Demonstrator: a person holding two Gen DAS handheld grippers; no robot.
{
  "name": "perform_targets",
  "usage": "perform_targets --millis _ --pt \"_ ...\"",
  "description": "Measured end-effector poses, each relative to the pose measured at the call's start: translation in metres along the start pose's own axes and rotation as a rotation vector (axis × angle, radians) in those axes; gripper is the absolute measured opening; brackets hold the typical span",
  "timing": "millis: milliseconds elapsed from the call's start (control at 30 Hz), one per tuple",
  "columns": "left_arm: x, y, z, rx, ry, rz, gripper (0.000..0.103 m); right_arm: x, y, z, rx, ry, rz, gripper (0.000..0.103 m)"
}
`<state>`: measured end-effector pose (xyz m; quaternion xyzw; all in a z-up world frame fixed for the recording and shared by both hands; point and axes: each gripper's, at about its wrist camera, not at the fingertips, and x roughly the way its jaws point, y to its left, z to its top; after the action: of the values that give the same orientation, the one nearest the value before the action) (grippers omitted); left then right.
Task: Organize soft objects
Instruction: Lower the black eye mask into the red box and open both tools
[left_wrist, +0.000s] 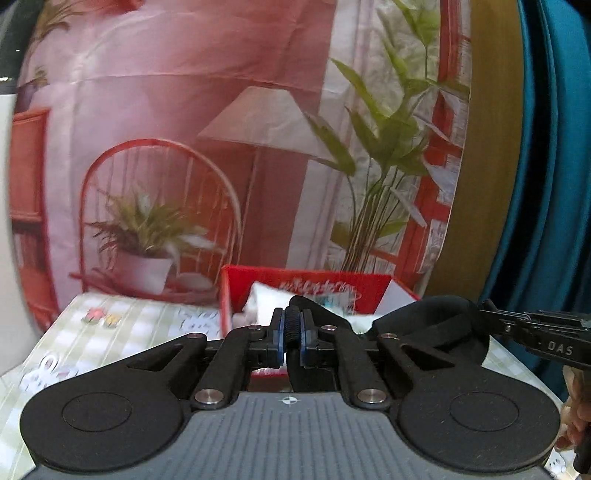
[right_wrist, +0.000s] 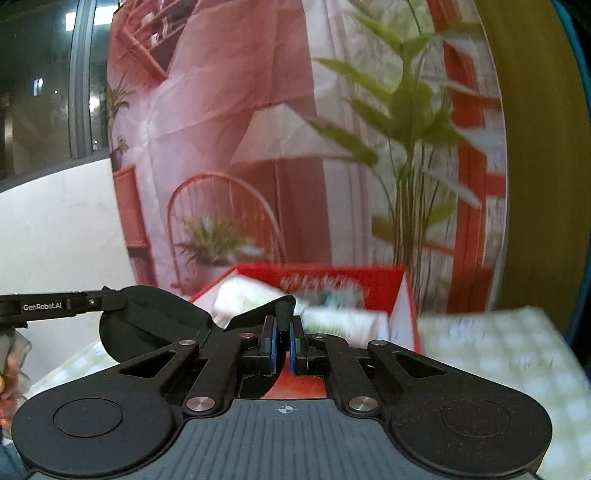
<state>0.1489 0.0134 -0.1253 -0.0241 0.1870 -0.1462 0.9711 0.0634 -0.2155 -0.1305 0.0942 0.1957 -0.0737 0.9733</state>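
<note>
Left gripper: your jaws are clenched on a black fabric item. A ribbed black strap of it stands pinched between the two blue pads.

Right gripper: your jaws are also clenched on the same black fabric item. A narrow ribbed part of it sticks up between the blue pads.

Black fabric item: it is stretched between your two grippers. From the left jaws it goes to the right, as a wide rounded flap with a band over it, up to the right gripper. From the right jaws it goes to the left, up to the left gripper. What kind of item it is, I cannot tell.

Red box: it stands just behind the left jaws, open on top. In the right wrist view the red box is behind the jaws and a little to the right.

White soft items: they lie inside the red box, just behind the jaws. They are blurred.

Checked tablecloth: it is under the box, and it spreads to the left of the left jaws.

Printed backdrop: it hangs far behind the jaws, with a lamp, a chair and plants printed on it.

Hand: a part of it shows at the right edge, below the right gripper.
</note>
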Motion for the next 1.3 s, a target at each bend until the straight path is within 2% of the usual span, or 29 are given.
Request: perform_targets --millis 100,300,567,733,867,1033,1300 --pt "0.029 -0.005 0.011 0.019 0.015 -0.004 0.009 0.022 -0.011 0.012 -0.021 0.004 -0.031 0.006" --pt "0.081 -0.001 0.010 0.041 0.090 0.014 0.009 0.063 -0.024 0.011 -0.070 0.045 -0.078 0.006" --pt "0.120 0.007 0.005 0.052 0.148 0.015 0.009 0.104 -0.032 0.005 -0.109 0.112 -0.111 0.006" --pt "0.135 0.007 0.006 0.076 0.167 0.006 0.009 0.120 -0.038 0.008 -0.113 0.126 -0.129 0.006" --pt "0.144 0.005 0.000 0.083 0.224 -0.027 0.009 0.127 -0.035 0.001 -0.152 0.183 -0.103 0.006" --pt "0.150 0.002 -0.006 0.082 0.274 -0.056 0.009 0.131 -0.033 -0.004 -0.135 0.228 -0.076 0.006" --pt "0.143 0.004 -0.006 0.096 0.269 -0.046 0.012 0.128 -0.030 -0.007 -0.141 0.239 -0.086 0.009"
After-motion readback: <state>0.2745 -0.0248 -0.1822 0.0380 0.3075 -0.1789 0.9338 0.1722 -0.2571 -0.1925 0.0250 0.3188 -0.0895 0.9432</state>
